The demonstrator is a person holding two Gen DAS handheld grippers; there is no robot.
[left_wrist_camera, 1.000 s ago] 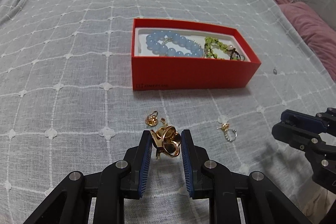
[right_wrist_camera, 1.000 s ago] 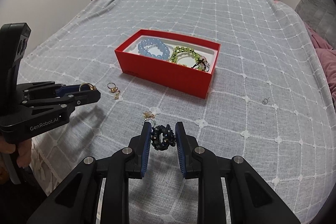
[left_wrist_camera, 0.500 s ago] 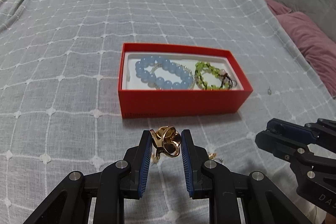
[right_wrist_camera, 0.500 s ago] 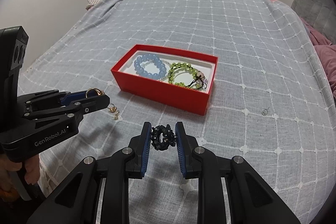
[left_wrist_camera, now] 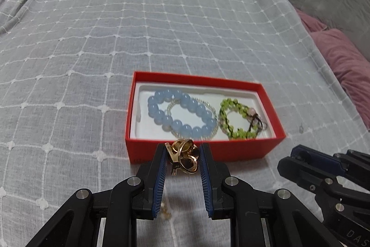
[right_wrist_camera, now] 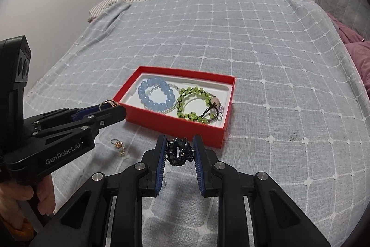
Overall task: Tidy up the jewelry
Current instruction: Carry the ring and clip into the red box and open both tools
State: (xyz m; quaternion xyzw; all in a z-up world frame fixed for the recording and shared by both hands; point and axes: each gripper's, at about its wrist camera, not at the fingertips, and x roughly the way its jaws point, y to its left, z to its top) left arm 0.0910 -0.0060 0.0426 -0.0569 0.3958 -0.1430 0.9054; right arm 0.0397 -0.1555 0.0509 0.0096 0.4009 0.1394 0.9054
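Observation:
A red box [left_wrist_camera: 231,151] [right_wrist_camera: 175,125] lies on the bed and holds a blue bead bracelet [left_wrist_camera: 179,114] [right_wrist_camera: 155,95] and a green bead bracelet [left_wrist_camera: 238,118] [right_wrist_camera: 196,103]. My left gripper [left_wrist_camera: 183,157] [right_wrist_camera: 108,108] is shut on a gold ring [left_wrist_camera: 183,156] and holds it above the bed, just short of the box's near wall. My right gripper [right_wrist_camera: 179,152] [left_wrist_camera: 307,160] is shut on a black ring [right_wrist_camera: 179,151], raised near the box's near corner.
Two small gold pieces [right_wrist_camera: 119,146] lie on the grey checked bedspread [left_wrist_camera: 115,27] below my left gripper. A small metal item [right_wrist_camera: 293,136] [left_wrist_camera: 301,129] lies right of the box. Purple pillows [left_wrist_camera: 346,57] sit at the right edge.
Both grippers have risen from the bedspread with their rings and moved forward toward the red box. The small gold pieces stay on the bed behind.

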